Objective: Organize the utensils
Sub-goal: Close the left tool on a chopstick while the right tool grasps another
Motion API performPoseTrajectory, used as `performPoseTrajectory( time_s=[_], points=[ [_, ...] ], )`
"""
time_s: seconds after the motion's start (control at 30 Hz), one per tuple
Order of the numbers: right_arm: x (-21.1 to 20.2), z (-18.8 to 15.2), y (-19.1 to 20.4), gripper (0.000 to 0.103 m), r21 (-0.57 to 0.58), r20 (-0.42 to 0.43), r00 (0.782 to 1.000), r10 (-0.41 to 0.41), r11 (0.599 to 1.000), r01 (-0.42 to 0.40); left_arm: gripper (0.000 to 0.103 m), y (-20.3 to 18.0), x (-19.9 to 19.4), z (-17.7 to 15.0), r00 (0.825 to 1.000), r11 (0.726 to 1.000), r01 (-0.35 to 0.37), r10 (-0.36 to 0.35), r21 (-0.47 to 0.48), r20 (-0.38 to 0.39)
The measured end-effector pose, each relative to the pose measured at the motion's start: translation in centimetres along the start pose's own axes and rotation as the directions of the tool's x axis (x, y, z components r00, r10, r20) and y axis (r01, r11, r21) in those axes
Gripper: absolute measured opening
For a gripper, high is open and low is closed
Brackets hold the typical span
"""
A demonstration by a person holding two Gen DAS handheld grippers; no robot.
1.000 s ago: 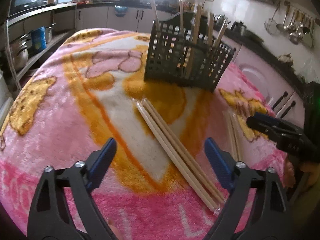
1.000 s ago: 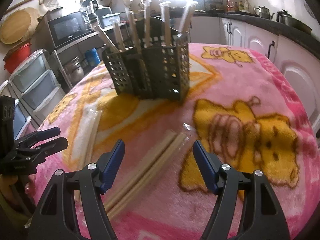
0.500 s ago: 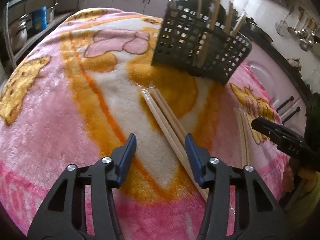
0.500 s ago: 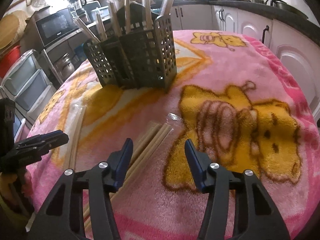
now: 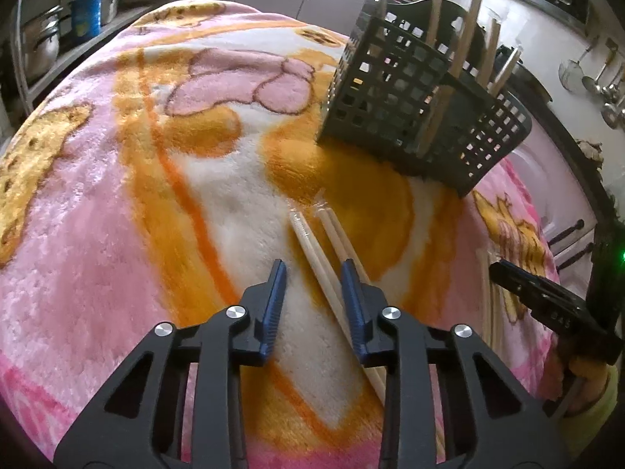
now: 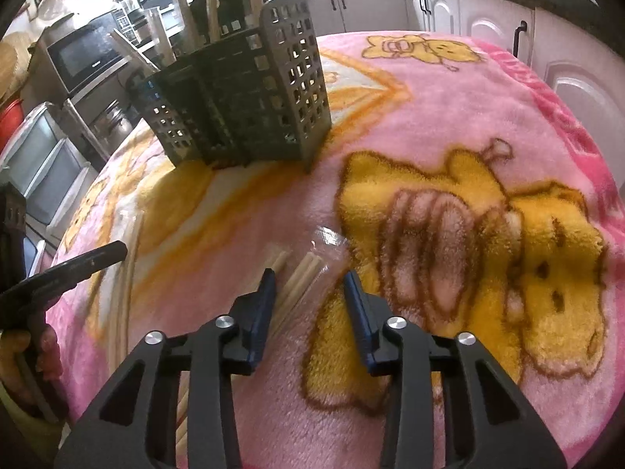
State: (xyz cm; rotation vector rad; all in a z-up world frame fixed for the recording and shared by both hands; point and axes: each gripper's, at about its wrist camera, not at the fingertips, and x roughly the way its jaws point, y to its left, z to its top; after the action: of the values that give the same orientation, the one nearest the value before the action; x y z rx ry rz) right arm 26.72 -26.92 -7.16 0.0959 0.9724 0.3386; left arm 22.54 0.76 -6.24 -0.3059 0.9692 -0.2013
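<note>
A pink and orange blanket point(image 5: 117, 203) covers the round table, and the dark slotted caddy point(image 5: 414, 117) stands near its middle, already bristling with upright chopsticks. The left gripper point(image 5: 312, 277) hangs low over 1 wrapped chopstick bundle point(image 5: 324, 242); its jaws have just been closing, the sticks lie between the blue pads, but a gap shows on each side. The right gripper point(image 6: 308, 285) is the same: jaws just closing, apart, astride the tips of the second wrapped bundle point(image 6: 300, 277). Both bundles lie flat, well short of the caddy. Open blanket spreads wide on the outer side of each gripper, while cabinets point(image 6: 468, 15) crowd the table's far edge.
</note>
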Motion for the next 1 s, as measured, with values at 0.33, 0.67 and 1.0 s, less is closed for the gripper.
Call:
performPoseTrajectory(
  time_s=[0.33, 0.67, 1.0],
  points=[
    [0.4, 1.2, -0.9, 0.013, 0.022, 0.008, 1.000, 0.021, 1.000, -0.022, 0.019, 0.8, 0.9, 1.5, 0.999, 0.999, 0.015, -0.017, -0.048, -0.027],
    [-0.9, 1.8, -0.7, 0.010, 0.022, 0.053, 0.994, 0.098, 0.995, -0.100, 0.005, 1.2, 1.4, 2.5, 0.999, 0.998, 0.023, -0.025, -0.060, -0.033],
    [-3.2, 2.7, 0.8, 0.009, -0.026, 0.112, 0.983, 0.144, 0.990, -0.142, 0.001, -0.5, -2.8, 2.0, 0.996, 0.998, 0.068, -0.068, 0.013, 0.061]
  ],
)
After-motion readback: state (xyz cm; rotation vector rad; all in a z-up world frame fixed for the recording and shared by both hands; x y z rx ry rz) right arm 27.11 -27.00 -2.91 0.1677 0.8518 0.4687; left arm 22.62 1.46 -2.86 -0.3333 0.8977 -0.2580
